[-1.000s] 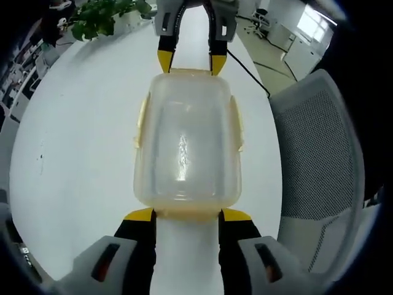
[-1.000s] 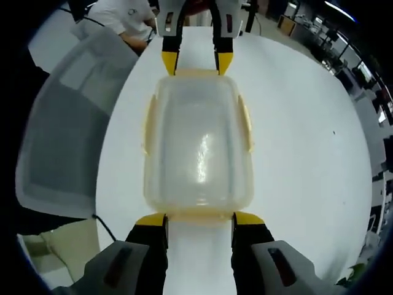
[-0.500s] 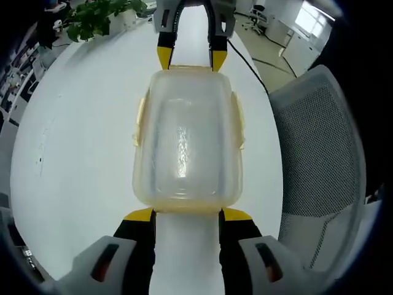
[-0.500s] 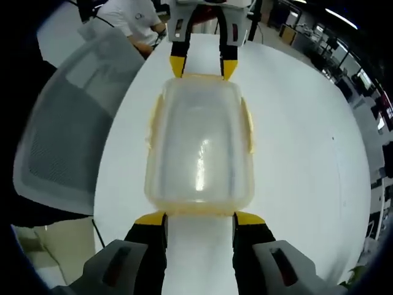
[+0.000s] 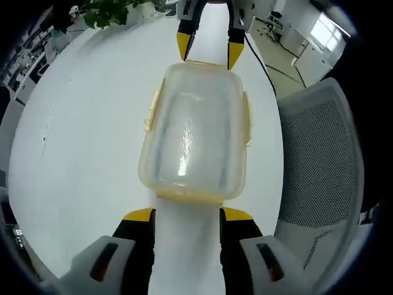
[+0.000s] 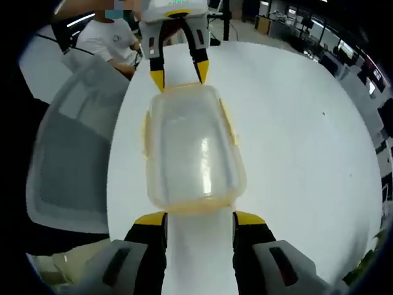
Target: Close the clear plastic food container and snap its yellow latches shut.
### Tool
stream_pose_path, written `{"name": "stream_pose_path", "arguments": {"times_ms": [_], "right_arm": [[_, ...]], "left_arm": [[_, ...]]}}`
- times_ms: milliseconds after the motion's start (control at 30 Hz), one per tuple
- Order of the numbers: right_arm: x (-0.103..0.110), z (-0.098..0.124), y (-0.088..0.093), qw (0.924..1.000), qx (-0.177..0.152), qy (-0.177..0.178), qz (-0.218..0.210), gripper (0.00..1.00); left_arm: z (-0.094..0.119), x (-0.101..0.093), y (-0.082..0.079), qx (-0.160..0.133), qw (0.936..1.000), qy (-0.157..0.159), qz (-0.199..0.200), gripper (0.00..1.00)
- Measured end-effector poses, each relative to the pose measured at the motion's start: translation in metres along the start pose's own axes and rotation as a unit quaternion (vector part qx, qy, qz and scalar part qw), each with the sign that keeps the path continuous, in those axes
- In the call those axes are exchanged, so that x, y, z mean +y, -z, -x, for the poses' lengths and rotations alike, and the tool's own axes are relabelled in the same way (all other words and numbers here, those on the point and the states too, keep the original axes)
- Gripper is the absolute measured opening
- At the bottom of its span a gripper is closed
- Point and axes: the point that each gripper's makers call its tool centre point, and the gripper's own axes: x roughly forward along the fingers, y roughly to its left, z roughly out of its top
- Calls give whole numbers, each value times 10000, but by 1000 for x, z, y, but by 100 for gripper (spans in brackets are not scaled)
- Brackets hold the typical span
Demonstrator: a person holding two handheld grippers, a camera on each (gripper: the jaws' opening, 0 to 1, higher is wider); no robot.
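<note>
Round white table (image 5: 80, 153), broad and bare, with a grey mesh office chair (image 5: 322, 160) drawn up at one edge; potted plant (image 5: 116, 7) at the far rim in the left gripper view. Seated person in a white shirt (image 6: 110, 43) beyond the table in the right gripper view.

Clear plastic food container (image 5: 196, 132) near the middle of the table, lid seated on the base, long axis running between the two grippers. Yellow latches (image 5: 248, 120) along the long sides look flat against the walls; the latch at each short end (image 5: 187, 195) hard to judge, likely not fully snapped.

Left gripper (image 5: 186, 215) at the near short end in its own view, jaws spread wide, holding nothing, tips just short of the container. Right gripper (image 6: 199, 218) placed likewise at the opposite end, jaws apart and empty; also seen as the far gripper (image 5: 207, 48) in the left gripper view, tips just beside the far edge.

Best done by bracing one end with one gripper, then pressing the opposite end latch down and inward with a jaw tip until it seats. Risk of sliding on the smooth table; push square along the long axis, not sideways.
</note>
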Motion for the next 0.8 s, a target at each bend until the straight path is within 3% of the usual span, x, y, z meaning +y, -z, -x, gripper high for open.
{"name": "stream_pose_path", "arguments": {"times_ms": [100, 233, 300, 400, 500, 600, 633, 733, 800], "right_arm": [[2, 4, -6, 9980, -263, -106, -563, 40], [2, 8, -13, 9921, -513, -154, -1137, 40], [-3, 9, -12, 9908, -523, -37, -1247, 39], [-7, 10, -13, 9827, -679, 43, -1722, 37], [-3, 11, -16, 9744, -910, -84, -2053, 37], [-3, 12, -17, 9639, -1116, -73, -2416, 37], [-3, 13, -18, 9611, -1175, -49, -2499, 37], [-2, 11, -14, 9536, -1239, -12, -2742, 34], [-1, 9, -11, 9506, -1230, 28, -2851, 33]], "left_arm": [[5, -3, -2, -259, 9976, 136, 621, 41], [10, 0, -5, -597, 9878, 175, 1427, 41], [12, 2, -11, -862, 9798, 194, 1794, 40], [14, 3, -14, -1124, 9621, 247, 2470, 38], [14, 1, -19, -1369, 9501, 337, 2783, 37], [13, -3, -19, -1399, 9404, 326, 3082, 37], [12, -3, -18, -1400, 9340, 268, 3277, 37], [10, -3, -18, -1464, 9255, 162, 3490, 37], [7, -5, -20, -1485, 9262, 41, 3465, 38]]}}
